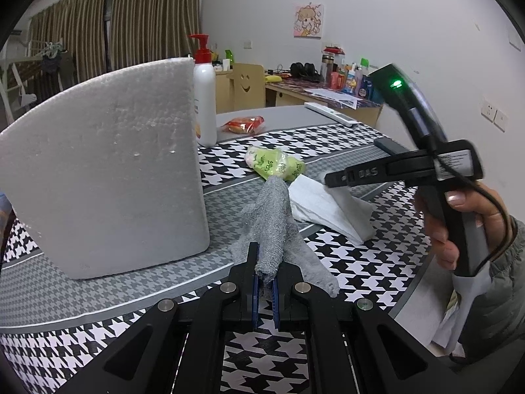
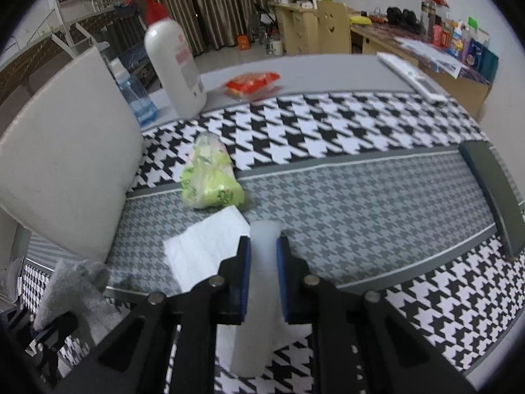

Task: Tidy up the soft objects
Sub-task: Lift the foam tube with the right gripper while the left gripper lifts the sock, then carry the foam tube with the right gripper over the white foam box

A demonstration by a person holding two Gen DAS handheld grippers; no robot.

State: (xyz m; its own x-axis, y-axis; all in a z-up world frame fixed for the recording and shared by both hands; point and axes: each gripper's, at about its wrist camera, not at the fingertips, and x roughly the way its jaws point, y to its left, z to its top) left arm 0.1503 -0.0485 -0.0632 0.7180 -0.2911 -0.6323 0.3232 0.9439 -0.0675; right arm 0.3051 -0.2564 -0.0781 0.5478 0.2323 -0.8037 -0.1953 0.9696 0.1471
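- Left gripper (image 1: 265,271) had its fingers clamped on a grey knit cloth (image 1: 274,220); one end was pinched between the blue pads, the rest trailed forward and draped onto the counter (image 1: 344,256).
- Right gripper (image 2: 264,251) had its fingers clamped on a white tissue (image 2: 210,249); a fold stood up between the pads, the sheet's other part lay flat on the houndstooth cover.
- From the left wrist view, the tissue (image 1: 328,207) lay just beside the cloth, lifted at the corner the right gripper (image 1: 331,179) held.
- Green plastic packet (image 1: 274,164) sat on the counter, just beyond cloth and tissue.
- White foam block (image 1: 105,170) stood upright at left, near the cloth.
- Behind it: white pump bottle (image 1: 205,98) with red top, red snack packet (image 1: 244,124).
- Dark flat case (image 2: 495,193) lay at the right edge.
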